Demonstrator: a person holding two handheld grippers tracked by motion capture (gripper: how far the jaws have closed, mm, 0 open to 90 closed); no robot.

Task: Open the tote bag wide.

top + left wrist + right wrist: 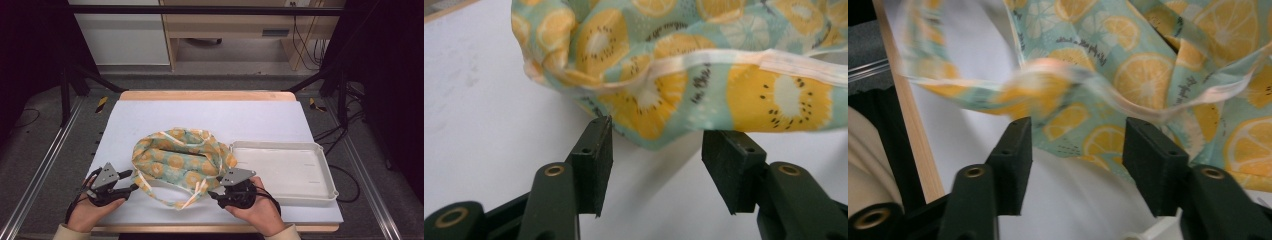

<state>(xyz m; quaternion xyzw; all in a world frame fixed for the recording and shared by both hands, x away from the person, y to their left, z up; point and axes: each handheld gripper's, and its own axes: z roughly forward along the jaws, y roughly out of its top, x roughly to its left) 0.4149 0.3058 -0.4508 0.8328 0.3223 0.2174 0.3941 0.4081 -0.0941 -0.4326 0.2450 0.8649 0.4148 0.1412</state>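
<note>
Loosely heaped cloth (181, 162), tray (320, 192) alongside

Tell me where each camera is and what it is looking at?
High view: sits above the person's side, looks forward and down on the table, the cloth and the tray; shows both hands, left gripper and right gripper.
Left gripper view: rides that gripper, looks along its open jaws at the cloth.
Right gripper view: rides that gripper, looks along its open jaws at the cloth.
All share the fruit-print cloth.
</note>
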